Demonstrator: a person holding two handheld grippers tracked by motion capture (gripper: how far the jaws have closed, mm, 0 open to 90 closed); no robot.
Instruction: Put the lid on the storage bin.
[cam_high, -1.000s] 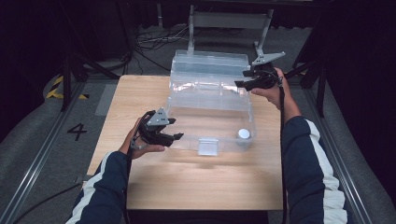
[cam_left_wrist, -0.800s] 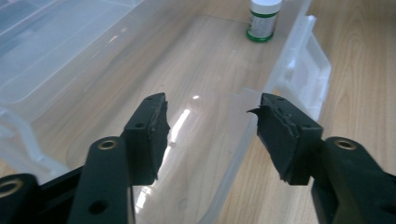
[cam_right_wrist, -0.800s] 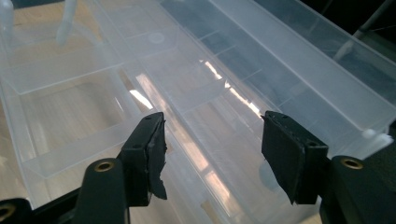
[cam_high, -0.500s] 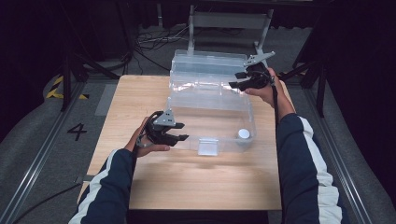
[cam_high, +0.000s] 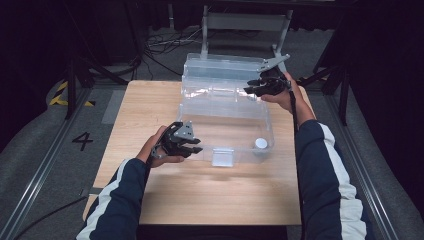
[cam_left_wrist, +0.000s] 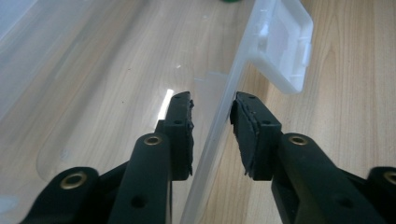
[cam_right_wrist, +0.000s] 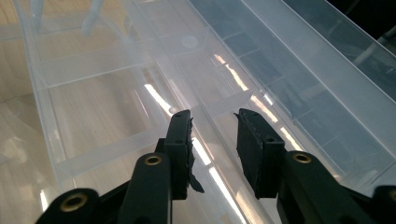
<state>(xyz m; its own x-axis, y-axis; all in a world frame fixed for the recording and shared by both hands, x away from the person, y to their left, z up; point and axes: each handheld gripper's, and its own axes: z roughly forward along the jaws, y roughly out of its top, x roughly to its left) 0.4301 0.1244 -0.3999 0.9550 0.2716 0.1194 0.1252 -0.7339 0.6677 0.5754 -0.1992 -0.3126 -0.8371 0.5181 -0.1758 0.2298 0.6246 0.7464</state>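
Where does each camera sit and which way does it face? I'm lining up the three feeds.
High view: above the person's side, looking forward and down on the wooden table; forearms and both grippers show.
Left gripper view: on the left gripper, looking along its jaws, which straddle the clear plastic box's front wall.
Right gripper view: on the right gripper, facing the box's tray dividers.
All three show the box.

I read this as a lab or recording studio, not a home. Black drapes (cam_high: 45, 40) close off the surroundings. The wooden counter (cam_high: 200, 195) stands on grey carpet (cam_high: 30, 150) between metal floor rails (cam_high: 40, 170), with a "4" marker (cam_high: 82, 140) on the floor (hazard tape (cam_high: 61, 95) nearby). Loose cables (cam_high: 160, 45) trail behind, by a metal frame (cam_high: 245, 22).
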